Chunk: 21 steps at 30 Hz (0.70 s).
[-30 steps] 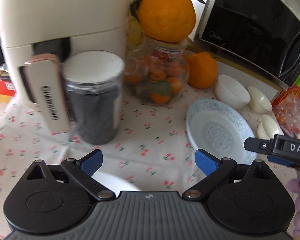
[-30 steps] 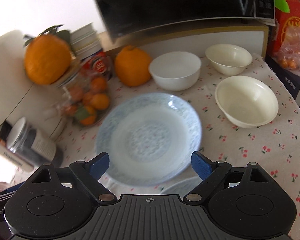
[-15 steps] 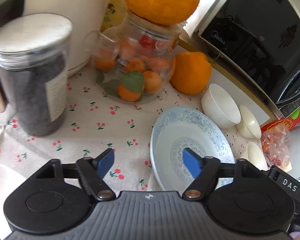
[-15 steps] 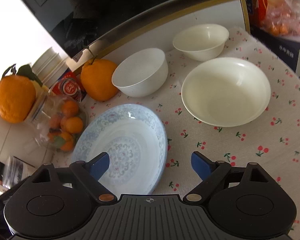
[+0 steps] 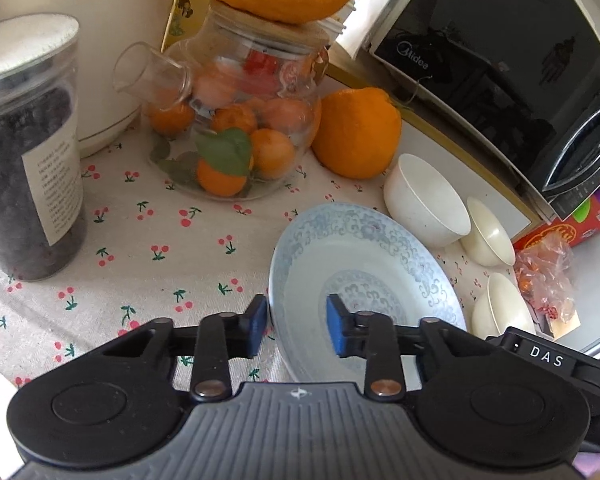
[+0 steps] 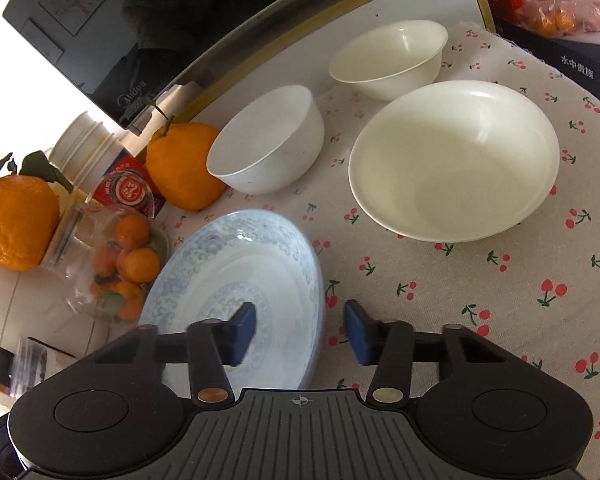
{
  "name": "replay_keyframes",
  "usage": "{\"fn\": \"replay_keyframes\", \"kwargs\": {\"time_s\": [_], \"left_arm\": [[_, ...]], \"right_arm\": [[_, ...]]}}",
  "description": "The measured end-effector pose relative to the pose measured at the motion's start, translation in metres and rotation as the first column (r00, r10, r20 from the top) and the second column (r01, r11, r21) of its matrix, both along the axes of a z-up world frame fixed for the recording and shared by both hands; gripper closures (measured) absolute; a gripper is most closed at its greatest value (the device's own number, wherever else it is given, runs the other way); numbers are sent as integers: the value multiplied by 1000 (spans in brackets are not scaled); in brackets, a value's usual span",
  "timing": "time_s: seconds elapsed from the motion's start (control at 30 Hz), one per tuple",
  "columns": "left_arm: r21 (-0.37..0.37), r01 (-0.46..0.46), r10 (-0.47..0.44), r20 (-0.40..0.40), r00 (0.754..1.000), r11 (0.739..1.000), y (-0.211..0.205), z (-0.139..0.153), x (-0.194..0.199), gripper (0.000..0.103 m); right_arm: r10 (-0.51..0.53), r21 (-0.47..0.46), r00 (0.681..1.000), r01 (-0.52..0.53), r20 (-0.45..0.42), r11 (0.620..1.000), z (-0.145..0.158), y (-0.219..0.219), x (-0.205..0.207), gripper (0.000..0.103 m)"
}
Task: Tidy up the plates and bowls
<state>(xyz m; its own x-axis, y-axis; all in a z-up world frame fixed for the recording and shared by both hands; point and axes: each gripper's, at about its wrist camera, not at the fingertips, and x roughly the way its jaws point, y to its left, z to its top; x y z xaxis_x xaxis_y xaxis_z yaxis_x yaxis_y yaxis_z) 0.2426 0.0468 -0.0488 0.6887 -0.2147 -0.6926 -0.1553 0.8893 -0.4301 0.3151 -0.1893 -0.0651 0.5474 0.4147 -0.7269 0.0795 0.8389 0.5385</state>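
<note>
From my left wrist, my left hand-held gripper (image 5: 296, 326) has its blue pads drawn close on either side of the near rim of the plate (image 5: 364, 280), a glossy round dish with pale blue scrollwork; whether they press on it I cannot tell. The plate lies on the cherry-print cloth of the tabletop (image 5: 148, 248). Beyond it stand a smooth white bowl (image 5: 424, 200) and a glass jar (image 5: 240, 132) of small oranges.

From my right wrist, my right hand-held gripper (image 6: 300, 332) is closing, the plate's right rim between its jaws. A wide cream bowl (image 6: 456, 160) sits behind.
</note>
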Motion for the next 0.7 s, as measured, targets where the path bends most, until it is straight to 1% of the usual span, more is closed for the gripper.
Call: {"fn": "replay_keyframes", "kwargs": {"time_s": [0.03, 0.07, 0.2, 0.33, 0.5, 0.7], "left_arm": [[4, 1, -1, 1, 1000, 1000, 0, 0, 0, 79], [8, 1, -1, 3, 1000, 1000, -1, 0, -1, 80], [9, 6, -6, 7, 1000, 1000, 1, -1, -3, 83], [19, 21, -21, 9, 1000, 1000, 2, 0, -3, 83], [42, 47, -48, 25, 999, 998, -1, 5, -5, 83], [56, 81, -84, 58, 995, 995, -5, 15, -9, 82]], "right_arm": [[3, 5, 1000, -3, -2, 1000, -1, 0, 0, 70], [6, 8, 1000, -6, -6, 1000, -2, 0, 0, 75], [10, -4, 1000, -10, -3, 1000, -1, 0, -2, 79], [12, -2, 1000, -12, -4, 1000, 0, 0, -3, 79], [20, -17, 1000, -20, 17, 1000, 7, 0, -5, 79], [37, -58, 998, -35, 48, 998, 20, 0, -9, 79]]}}
